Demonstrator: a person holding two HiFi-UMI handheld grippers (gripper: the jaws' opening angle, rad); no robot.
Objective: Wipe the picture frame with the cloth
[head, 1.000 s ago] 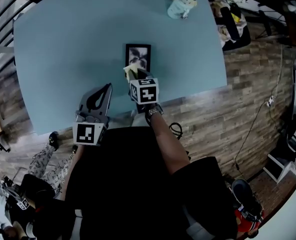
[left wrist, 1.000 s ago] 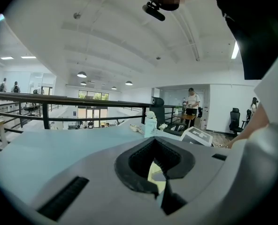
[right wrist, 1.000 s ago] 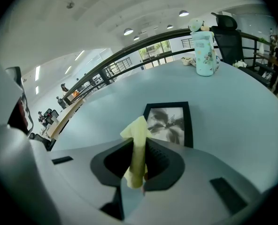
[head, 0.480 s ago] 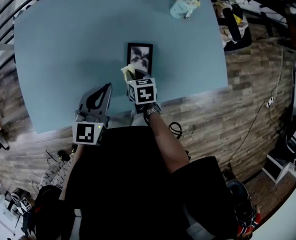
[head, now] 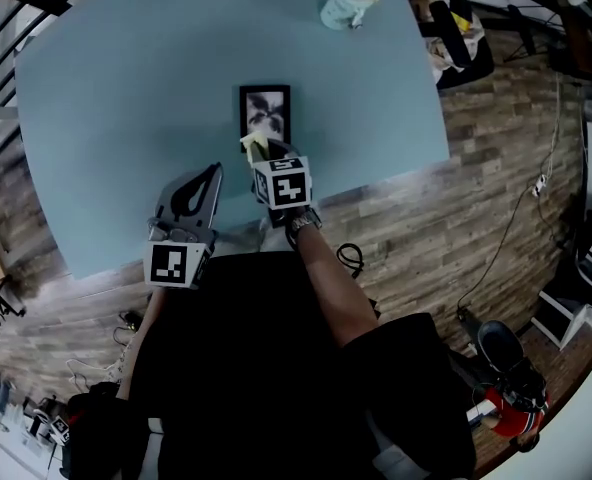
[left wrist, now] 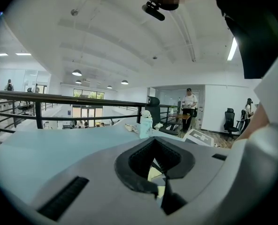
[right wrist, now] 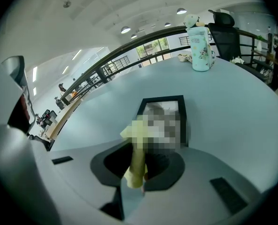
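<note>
The right gripper [right wrist: 141, 150] has its jaws clamped on a folded yellow cloth [right wrist: 136, 159], which projects past the jaw tips. In the head view I read the cloth [head: 254, 146] at the near left corner of the picture frame [head: 265, 115]. In the right gripper view it overlaps that corner of the frame [right wrist: 169, 108]. I cannot tell whether cloth and frame touch.

The left gripper [left wrist: 154, 144] has its jaws together with nothing between them. In the head view it [head: 216, 171] is over the near edge of the table [head: 126, 88], beside the right gripper [head: 260, 156] and to its left, short of the frame.

The frame is black-edged and lies flat on the teal table, roughly central and nearer my side.

Surroundings:
- A pale green bottle [head: 343, 3] stands upright at the far table edge, well apart from the frame, with small items just beside it.
- A dark office chair [head: 458, 40] loaded with clutter stands off the table's right far corner.
- A black railing [left wrist: 59, 100] runs behind the table.
- The floor [head: 496, 168] is wood plank.
</note>
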